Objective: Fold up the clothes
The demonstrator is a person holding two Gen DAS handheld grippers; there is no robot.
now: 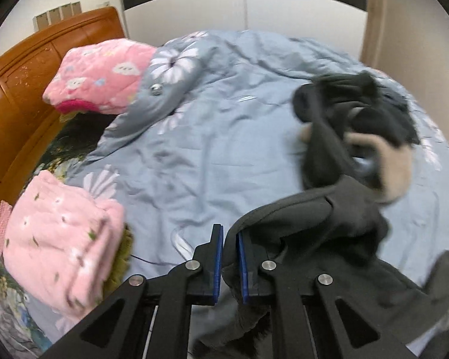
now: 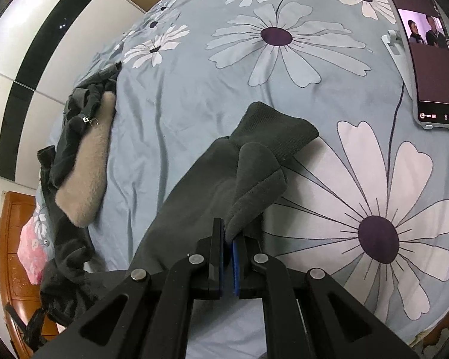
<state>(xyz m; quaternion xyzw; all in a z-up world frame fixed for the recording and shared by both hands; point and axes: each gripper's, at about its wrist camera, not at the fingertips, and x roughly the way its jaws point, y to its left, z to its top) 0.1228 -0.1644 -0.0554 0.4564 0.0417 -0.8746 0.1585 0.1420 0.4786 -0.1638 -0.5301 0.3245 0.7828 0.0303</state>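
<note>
Fleecy dark garment [image 2: 194, 185], soft & floppy w/ some bulk, is pinched by left tongs [image 1: 230, 257] & right tongs [image 2: 228, 254]; best held at hems.

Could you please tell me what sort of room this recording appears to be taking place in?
Most likely a home bedroom: a bed under a blue floral duvet, a wooden headboard, and a tall wardrobe behind it. Both grippers pinch a dark garment lying on the bed.
</note>
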